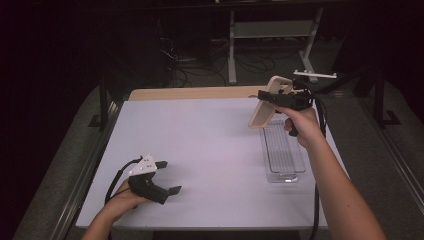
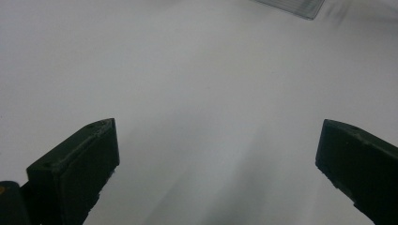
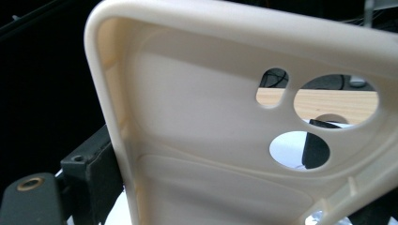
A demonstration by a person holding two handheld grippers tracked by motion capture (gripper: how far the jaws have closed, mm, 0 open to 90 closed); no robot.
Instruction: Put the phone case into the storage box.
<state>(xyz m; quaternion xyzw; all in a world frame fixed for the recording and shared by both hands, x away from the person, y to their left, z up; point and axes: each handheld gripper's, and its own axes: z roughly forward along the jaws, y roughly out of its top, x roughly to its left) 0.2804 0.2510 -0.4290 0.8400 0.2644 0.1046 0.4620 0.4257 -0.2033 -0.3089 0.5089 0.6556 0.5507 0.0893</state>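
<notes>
A cream phone case (image 1: 265,104) hangs in the air over the far right of the table, with my right gripper (image 1: 276,98) shut on its upper part. In the right gripper view the inside of the case (image 3: 211,136) faces the camera, its camera cut-outs at the right. A clear plastic tray (image 1: 283,150) lies on the white table (image 1: 210,150) just below the case. My left gripper (image 1: 167,176) rests low at the front left, jaws wide apart and empty. The left gripper view looks along its fingertips (image 2: 77,168) at bare white surface.
A strip of wooden tabletop (image 1: 195,93) shows behind the white sheet. Beyond it stand a desk frame (image 1: 272,30) and cables on a dark floor. A corner of the clear tray (image 2: 293,7) shows at the top of the left gripper view.
</notes>
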